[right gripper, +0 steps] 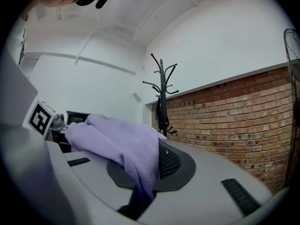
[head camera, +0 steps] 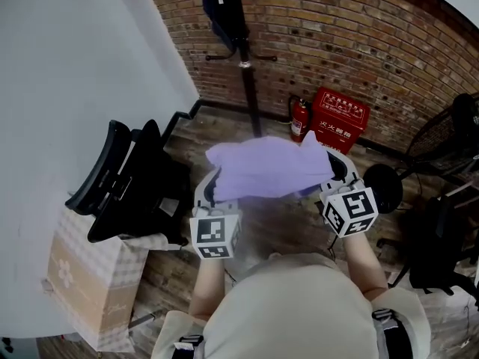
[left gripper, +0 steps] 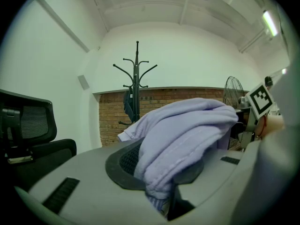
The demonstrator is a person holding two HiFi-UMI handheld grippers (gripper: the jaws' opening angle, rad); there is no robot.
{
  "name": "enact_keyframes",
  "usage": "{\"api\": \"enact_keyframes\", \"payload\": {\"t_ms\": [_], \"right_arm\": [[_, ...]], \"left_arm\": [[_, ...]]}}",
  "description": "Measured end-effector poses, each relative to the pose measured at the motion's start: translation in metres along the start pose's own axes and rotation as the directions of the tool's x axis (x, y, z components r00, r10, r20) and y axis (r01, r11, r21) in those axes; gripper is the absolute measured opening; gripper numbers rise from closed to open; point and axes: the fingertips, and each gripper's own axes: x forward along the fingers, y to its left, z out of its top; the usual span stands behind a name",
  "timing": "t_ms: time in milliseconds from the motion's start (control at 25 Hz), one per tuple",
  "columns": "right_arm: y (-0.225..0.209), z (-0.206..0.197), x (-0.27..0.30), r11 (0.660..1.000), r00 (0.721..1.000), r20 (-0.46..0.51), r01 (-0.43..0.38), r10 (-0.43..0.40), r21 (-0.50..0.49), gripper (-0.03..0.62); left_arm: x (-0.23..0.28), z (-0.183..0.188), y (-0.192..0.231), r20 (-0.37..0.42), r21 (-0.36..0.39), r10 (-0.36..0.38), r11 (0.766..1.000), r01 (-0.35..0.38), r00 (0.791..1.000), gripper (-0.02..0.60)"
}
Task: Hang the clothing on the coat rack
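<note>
A lilac garment (head camera: pixel 268 167) is stretched between my two grippers in front of my chest. The left gripper (head camera: pixel 212 188) is shut on its left end; the cloth (left gripper: pixel 180 137) bunches over the jaws and is pinched between them. The right gripper (head camera: pixel 337 172) is shut on the other end, where the fabric (right gripper: pixel 124 146) drapes down into the jaw gap. The black coat rack (head camera: pixel 243 47) stands ahead by the brick wall, with a dark garment (head camera: pixel 222 10) hanging near its top. It shows as a bare-armed pole (left gripper: pixel 136 81) and as a dark stand (right gripper: pixel 162 93) in the gripper views.
A black office chair (head camera: pixel 127 182) is at my left, beside a checked paper bag (head camera: pixel 93 283). A red fire-extinguisher box (head camera: pixel 340 120) and an extinguisher (head camera: pixel 299 118) stand against the brick wall. A fan (head camera: pixel 445 137) and dark equipment are at the right.
</note>
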Motion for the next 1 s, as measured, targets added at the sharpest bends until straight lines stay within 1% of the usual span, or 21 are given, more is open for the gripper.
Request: {"api": "enact_keyframes", "payload": {"t_ms": [240, 440, 560, 720, 1000], "right_arm": [[-0.019, 0.009, 0.028, 0.999, 1.0, 0.007, -0.001, 0.001, -0.033, 0.015], [-0.046, 0.019, 0.061, 0.999, 0.999, 0.044, -0.003, 0.005, -0.053, 0.015], [-0.068, 0.027, 0.09, 0.998, 0.998, 0.061, -0.009, 0.013, -0.063, 0.015], [-0.1, 0.04, 0.132, 0.997, 0.998, 0.065, -0.019, 0.024, -0.074, 0.015], [-0.145, 0.063, 0.208, 0.99, 0.995, 0.066, -0.068, 0.077, -0.121, 0.015]], "left_arm": [[0.033, 0.008, 0.008, 0.007, 0.011, -0.009, 1.0, 0.009, 1.0, 0.089], [0.072, 0.016, 0.015, 0.02, 0.04, -0.007, 0.999, 0.006, 1.0, 0.089], [0.104, 0.027, 0.021, 0.032, 0.05, 0.001, 0.999, -0.003, 0.999, 0.089], [0.149, 0.04, 0.029, 0.024, 0.055, 0.024, 0.998, -0.025, 0.999, 0.089], [0.225, 0.06, 0.048, 0.028, 0.056, 0.066, 0.996, -0.068, 0.997, 0.089]]}}
